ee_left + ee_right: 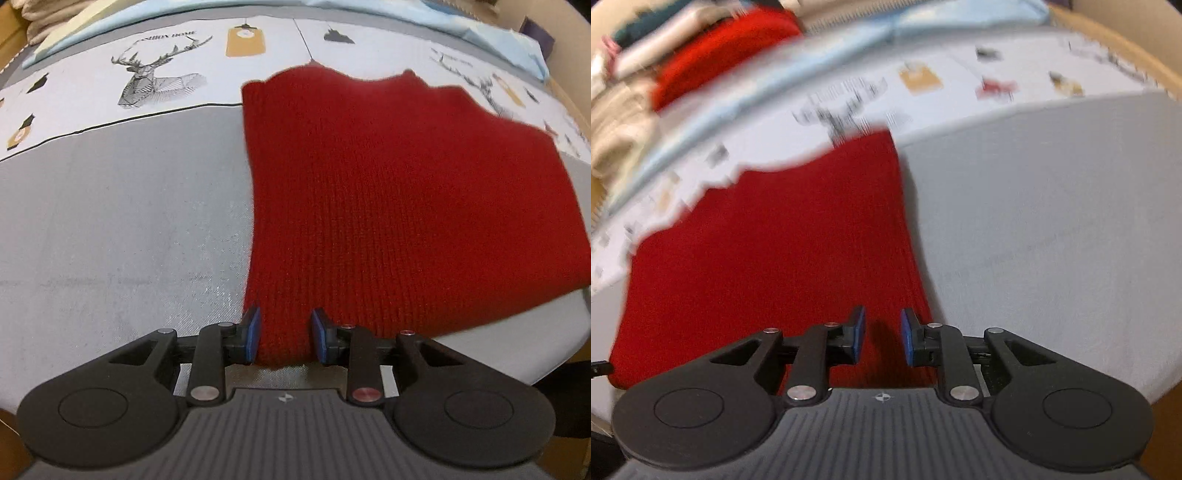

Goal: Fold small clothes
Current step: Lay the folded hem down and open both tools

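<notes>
Left wrist view: we saw the red knit garment (388, 206) lying flat on the grey table (122, 229), its far edge reaching onto a white cloth with a deer print (155, 81). The left gripper (284, 338) had its blue pads set on either side of the garment's near left corner, with fabric between them; we could not tell whether they pressed on it.

Right wrist view: the picture was blurred. The right gripper (882, 338) hung over the garment's near right corner, its jaws slightly apart with a visible gap. A pile of clothes (676, 55) sat at the far left.
</notes>
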### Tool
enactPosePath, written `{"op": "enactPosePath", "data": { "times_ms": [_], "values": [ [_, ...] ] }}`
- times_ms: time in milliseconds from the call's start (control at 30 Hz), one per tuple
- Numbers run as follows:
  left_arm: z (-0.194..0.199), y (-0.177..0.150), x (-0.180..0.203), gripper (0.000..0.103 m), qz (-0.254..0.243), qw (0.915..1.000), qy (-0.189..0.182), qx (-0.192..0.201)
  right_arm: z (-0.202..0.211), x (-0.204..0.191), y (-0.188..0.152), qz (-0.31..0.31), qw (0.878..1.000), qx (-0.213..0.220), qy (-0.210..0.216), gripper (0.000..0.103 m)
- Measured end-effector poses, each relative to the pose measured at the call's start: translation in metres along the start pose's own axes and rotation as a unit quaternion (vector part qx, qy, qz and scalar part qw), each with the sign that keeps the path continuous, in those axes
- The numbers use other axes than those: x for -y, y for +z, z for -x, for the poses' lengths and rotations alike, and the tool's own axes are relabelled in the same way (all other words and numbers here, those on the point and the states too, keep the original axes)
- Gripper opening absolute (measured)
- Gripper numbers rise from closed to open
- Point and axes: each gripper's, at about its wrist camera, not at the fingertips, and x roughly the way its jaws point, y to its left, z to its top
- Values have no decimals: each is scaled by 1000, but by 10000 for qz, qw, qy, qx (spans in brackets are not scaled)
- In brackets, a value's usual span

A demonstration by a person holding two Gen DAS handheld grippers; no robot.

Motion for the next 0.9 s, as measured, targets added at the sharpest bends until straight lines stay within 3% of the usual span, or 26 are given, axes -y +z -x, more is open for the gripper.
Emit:
{"op": "enactPosePath", "data": {
  "times_ms": [100,367,533,667,733,833,900],
  "values": [
    [1,3,-1,33,25,10000,17,29,-23,-5,1,141,9987,-404,-270,22],
    [17,-10,-3,34,57,10000,-20,67,8,-14,7,344,9989,176,-278,30],
    [23,-7,-4,36,217,9994,-97,246,-16,0,3,209,9958,-432,-776,35],
    [34,-4,-9,36,446,9970,-274,568,2,-3,13,209,9973,196,-675,35],
    [30,-3,-14,36,575,9971,-239,434,-2,-2,14,249,9968,126,-748,35],
    [14,-5,-18,36,631,9980,81,-22,-19,2,8,254,9948,-349,-927,36],
    [20,-4,-20,36,721,9973,-24,117,-12,-3,11,300,9954,-135,-899,36]
  ]
}}
